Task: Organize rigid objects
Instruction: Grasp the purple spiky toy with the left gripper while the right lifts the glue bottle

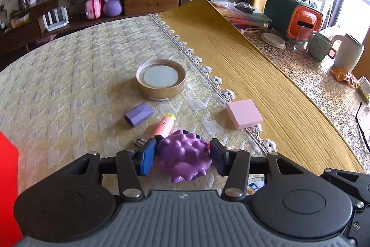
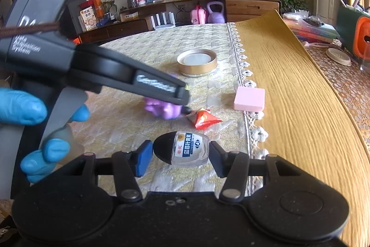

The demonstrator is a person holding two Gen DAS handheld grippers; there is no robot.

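Tablecloth [image 2: 161,45] — red wrapper [image 2: 203,119] right-view only

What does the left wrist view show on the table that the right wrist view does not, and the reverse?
Only the left wrist view shows the purple block, the pink tube and the left tool closed on the purple spiky toy. Only the right wrist view shows the small bottle between the right tool's fingers, the red wrapper and a blue-gloved hand. Both show the gold lid, the pink square block and the toy.
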